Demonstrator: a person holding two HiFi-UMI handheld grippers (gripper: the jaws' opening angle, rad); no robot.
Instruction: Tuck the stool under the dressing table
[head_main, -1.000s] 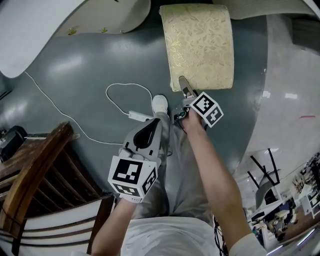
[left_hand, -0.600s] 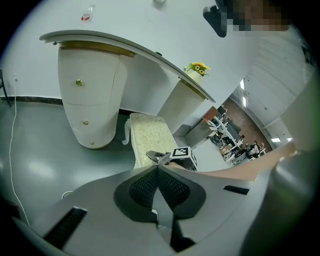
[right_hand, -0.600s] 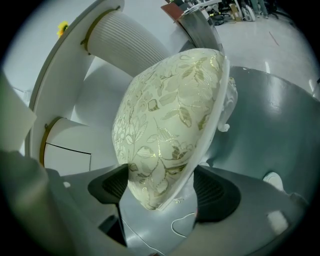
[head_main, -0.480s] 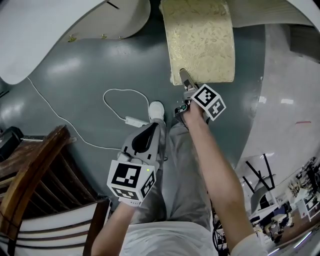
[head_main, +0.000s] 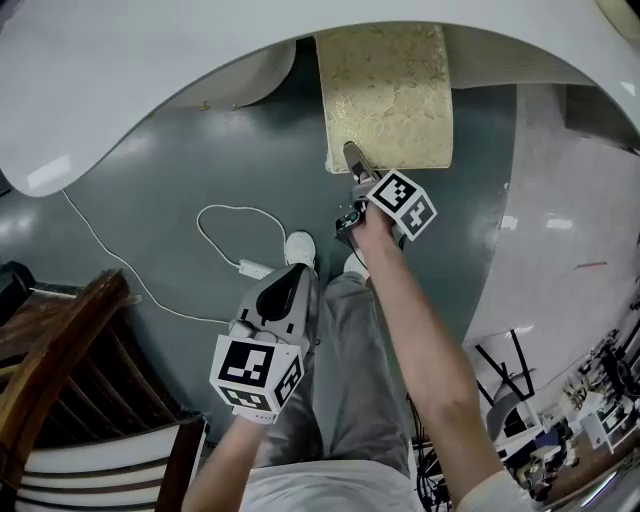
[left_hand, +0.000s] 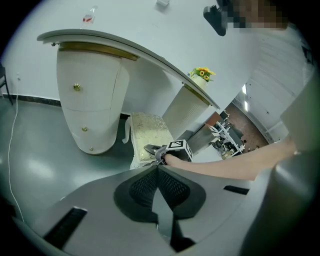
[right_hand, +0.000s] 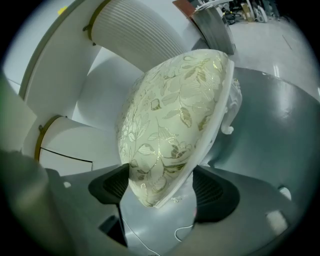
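Cream-gold leaf-patterned stool (head_main: 388, 95), cushioned seat, right gripper (head_main: 352, 160) jaws clamping corner

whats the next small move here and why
Probably push the stool forward, deeper under the dressing table. The right gripper has its jaws closed on the near edge of the seat. Only the seat's far end sits beneath the tabletop, and most of it shows in the open. The left gripper hangs back, jaws together, holding nothing.
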